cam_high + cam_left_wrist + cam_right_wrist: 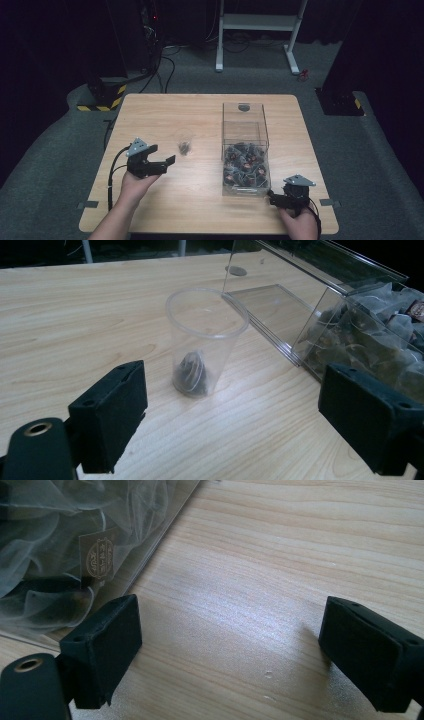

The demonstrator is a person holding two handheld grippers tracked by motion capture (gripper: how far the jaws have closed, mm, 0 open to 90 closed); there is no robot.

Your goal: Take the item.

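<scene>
- My left gripper (159, 159) is held over the left part of the light wooden table (165, 107), jaws spread wide with nothing between them.
- In the left gripper view I see a clear plastic cup (206, 340) standing upright on the table, ahead of the jaws and apart from them.
- A dark mesh tea bag (190, 371) lies at the bottom of that cup.
- The clear rectangular acrylic box (244, 147) stands right of the cup, near it but not touching. Its near end holds a pile of dark tea bags (245, 167); its far end looks bare.
- My right gripper (279, 199) sits at the table's near right edge, just beside the box's near right corner. Its jaws are wide apart over bare wood.
- In the right gripper view, the box wall (150, 555) lies just beyond the left-hand jaw; I cannot tell whether they touch.
</scene>
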